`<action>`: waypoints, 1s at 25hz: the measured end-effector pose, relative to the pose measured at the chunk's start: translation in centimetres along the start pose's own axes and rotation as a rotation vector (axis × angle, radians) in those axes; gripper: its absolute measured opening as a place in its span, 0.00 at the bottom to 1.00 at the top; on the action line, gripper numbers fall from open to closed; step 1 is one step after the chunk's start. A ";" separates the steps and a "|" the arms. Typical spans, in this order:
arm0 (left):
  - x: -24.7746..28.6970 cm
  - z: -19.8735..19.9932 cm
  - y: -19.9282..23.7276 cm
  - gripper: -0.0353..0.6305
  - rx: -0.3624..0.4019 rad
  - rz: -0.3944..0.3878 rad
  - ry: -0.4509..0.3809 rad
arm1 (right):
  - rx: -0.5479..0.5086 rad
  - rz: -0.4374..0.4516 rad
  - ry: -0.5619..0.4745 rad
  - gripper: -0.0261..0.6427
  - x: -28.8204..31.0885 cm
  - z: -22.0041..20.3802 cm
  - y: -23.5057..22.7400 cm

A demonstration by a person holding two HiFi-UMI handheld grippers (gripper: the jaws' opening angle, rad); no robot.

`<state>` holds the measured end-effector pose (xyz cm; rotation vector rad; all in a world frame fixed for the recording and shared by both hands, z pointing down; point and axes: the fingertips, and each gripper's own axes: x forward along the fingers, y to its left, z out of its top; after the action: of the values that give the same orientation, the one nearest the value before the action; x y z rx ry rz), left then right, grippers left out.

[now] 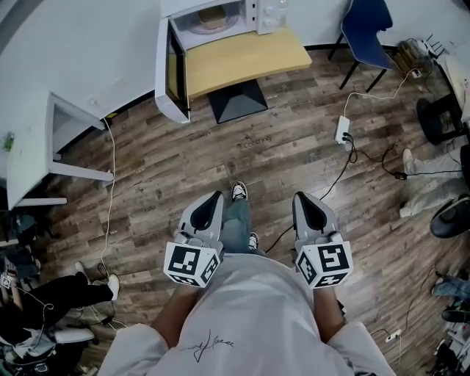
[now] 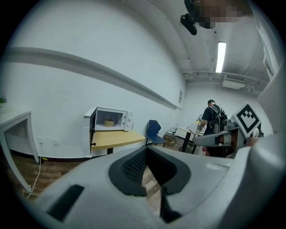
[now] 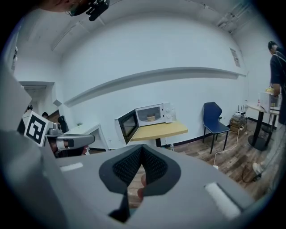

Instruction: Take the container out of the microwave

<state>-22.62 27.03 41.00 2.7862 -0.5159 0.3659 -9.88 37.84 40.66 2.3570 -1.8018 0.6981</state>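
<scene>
Your left gripper (image 1: 212, 200) hangs at your waist, jaws together on nothing. Well ahead, almost in line with it, the microwave (image 1: 253, 15) stands on the wooden table (image 1: 250, 57), its door (image 1: 170, 77) swung open to the left (the tan container (image 1: 212, 17) sits inside). Your right gripper (image 1: 306, 200), likewise pinched closed and empty, looks slightly farther off.

The right gripper (image 3: 141, 154) has its jaws closed together, with nothing held between them. Far ahead, a white microwave (image 3: 166, 113) sits at the far end of a wooden table (image 3: 161, 130). Its door (image 3: 127, 125) is swung open to the left and the container (image 3: 151, 118) is inside, while a blue chair (image 3: 213, 118) stands to the right.
</scene>
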 end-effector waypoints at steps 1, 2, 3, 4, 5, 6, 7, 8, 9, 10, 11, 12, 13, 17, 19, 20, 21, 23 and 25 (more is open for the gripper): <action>0.8 0.3 0.9 0.05 -0.008 0.004 0.005 | -0.009 -0.002 0.008 0.06 0.9 0.7 -0.2; 1.7 0.5 1.8 0.05 -0.020 0.007 0.011 | -0.020 0.000 0.020 0.06 1.9 1.3 -0.3; 2.5 0.8 2.7 0.05 -0.037 0.008 0.017 | -0.032 0.005 0.032 0.06 3.0 1.9 -0.4; 3.4 1.2 3.6 0.05 -0.058 0.005 0.023 | -0.040 0.011 0.042 0.06 4.0 2.5 -0.5; 4.2 1.6 4.4 0.05 -0.080 -0.002 0.028 | -0.045 0.016 0.050 0.06 5.1 3.0 -0.5; 5.0 2.0 5.1 0.06 -0.098 -0.011 0.032 | -0.047 0.021 0.059 0.06 6.0 3.4 -0.5; 5.7 2.3 5.8 0.06 -0.109 -0.020 0.036 | -0.049 0.026 0.072 0.06 7.0 3.7 -0.4; 6.4 2.8 6.4 0.06 -0.108 -0.029 0.040 | -0.053 0.033 0.087 0.06 7.8 4.0 -0.3; 7.1 3.3 6.9 0.06 -0.098 -0.037 0.040 | -0.058 0.040 0.101 0.06 8.7 4.3 -0.2; 7.7 3.9 7.4 0.06 -0.082 -0.044 0.036 | -0.064 0.045 0.110 0.06 9.5 4.8 -0.2; 8.3 4.6 8.0 0.06 -0.067 -0.049 0.028 | -0.070 0.045 0.114 0.06 10.2 5.5 -0.2; 8.9 5.3 8.6 0.06 -0.052 -0.051 0.018 | -0.079 0.042 0.113 0.06 11.0 6.2 -0.2; 9.5 6.1 9.2 0.06 -0.037 -0.051 0.006 | -0.090 0.037 0.108 0.06 11.7 7.1 -0.2; 11.4 8.3 11.3 0.06 -0.008 -0.063 -0.032 | -0.135 0.014 0.083 0.06 14.0 9.8 -0.4; 11.9 8.9 11.9 0.06 0.015 -0.068 -0.042 | -0.144 -0.006 0.068 0.06 14.8 10.5 -0.5; 12.1 9.1 12.0 0.06 0.025 -0.073 -0.044 | -0.143 -0.023 0.057 0.06 15.2 10.9 -0.8; 12.3 9.4 12.1 0.06 0.028 -0.079 -0.047 | -0.139 -0.039 0.047 0.06 15.5 11.2 -1.0; 12.7 9.9 12.1 0.06 0.016 -0.092 -0.053 | -0.130 -0.057 0.032 0.06 15.9 12.1 -1.5; 13.1 10.4 12.3 0.06 0.006 -0.097 -0.060 | -0.134 -0.063 0.025 0.06 16.4 12.9 -1.8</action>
<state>-13.40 8.66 38.06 2.8225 -0.3914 0.2640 -1.10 19.34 36.27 2.2972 -1.6995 0.5771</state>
